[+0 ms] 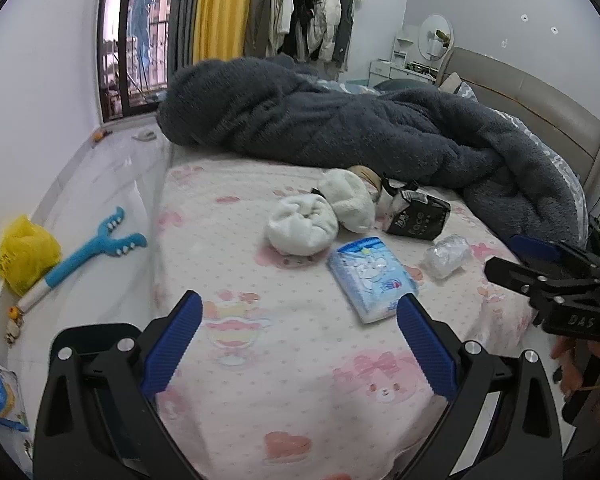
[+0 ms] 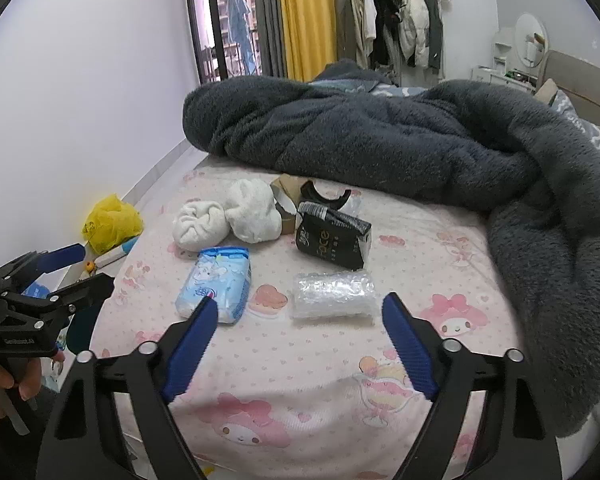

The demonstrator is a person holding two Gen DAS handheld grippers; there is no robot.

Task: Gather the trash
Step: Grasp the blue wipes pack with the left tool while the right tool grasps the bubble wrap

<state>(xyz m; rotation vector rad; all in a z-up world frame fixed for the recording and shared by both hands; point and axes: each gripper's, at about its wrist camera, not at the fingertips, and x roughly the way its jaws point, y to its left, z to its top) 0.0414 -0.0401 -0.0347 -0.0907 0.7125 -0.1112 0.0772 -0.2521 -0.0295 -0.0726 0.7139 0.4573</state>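
Note:
On the pink bed sheet (image 1: pixel 284 360) lie a blue tissue pack (image 1: pixel 370 280) (image 2: pixel 216 282), a clear crumpled plastic wrap (image 1: pixel 448 256) (image 2: pixel 332 294), a black "Face" packet (image 1: pixel 416 220) (image 2: pixel 332 240) and a brown cardboard piece (image 2: pixel 286 196). My left gripper (image 1: pixel 300 312) is open and empty, above the sheet just short of the tissue pack. My right gripper (image 2: pixel 300 312) is open and empty, just short of the plastic wrap. Each gripper also shows at the edge of the other's view, the right in the left wrist view (image 1: pixel 540 268) and the left in the right wrist view (image 2: pixel 60 272).
Two rolled white socks (image 1: pixel 324 216) (image 2: pixel 228 216) lie behind the tissue pack. A dark grey fleece blanket (image 1: pixel 340 116) (image 2: pixel 420 140) is heaped across the bed. A yellow plastic bag (image 1: pixel 24 256) (image 2: pixel 112 222) and a blue toy (image 1: pixel 96 248) lie on the floor at the left.

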